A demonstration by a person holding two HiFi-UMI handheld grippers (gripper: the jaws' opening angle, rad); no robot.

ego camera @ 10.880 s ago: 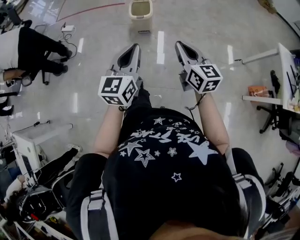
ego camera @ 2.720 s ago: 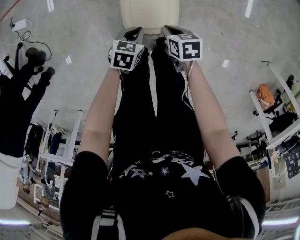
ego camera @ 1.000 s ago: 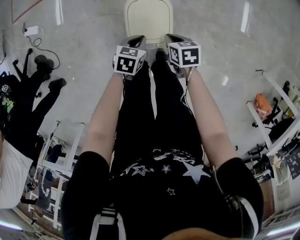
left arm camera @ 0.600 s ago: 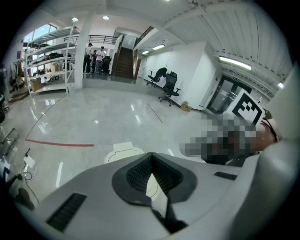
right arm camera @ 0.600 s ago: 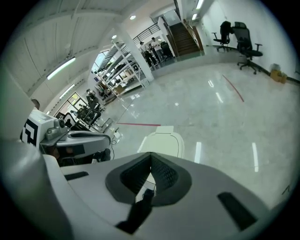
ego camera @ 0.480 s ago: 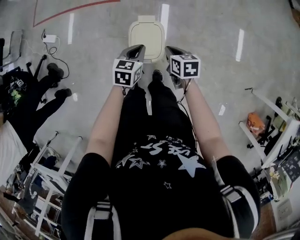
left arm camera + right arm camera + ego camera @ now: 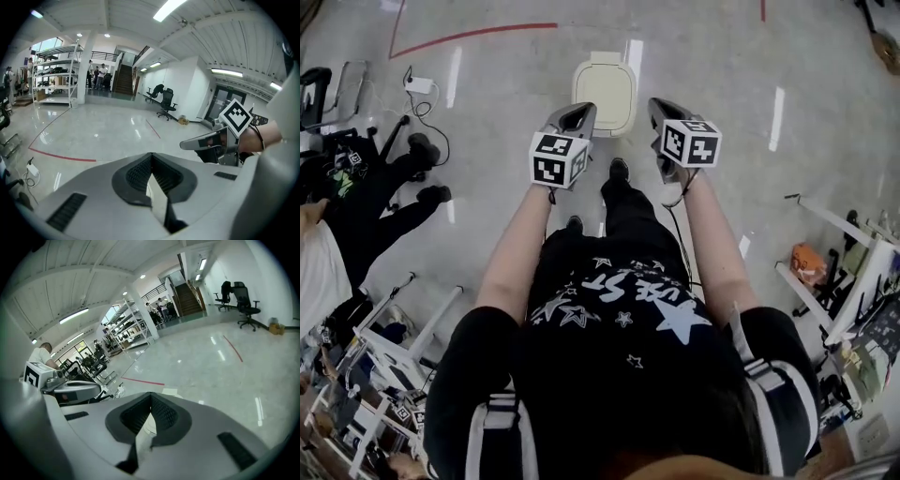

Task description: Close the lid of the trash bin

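Trash bin stands on the shiny floor at the far middle of the head view, its cream lid lying flat on top. The left gripper is just near-left of it and the right gripper just near-right. Over to the left gripper view: jaws pressed together at the tips, nothing between them; and the right gripper view shows the same, tips meeting and empty.
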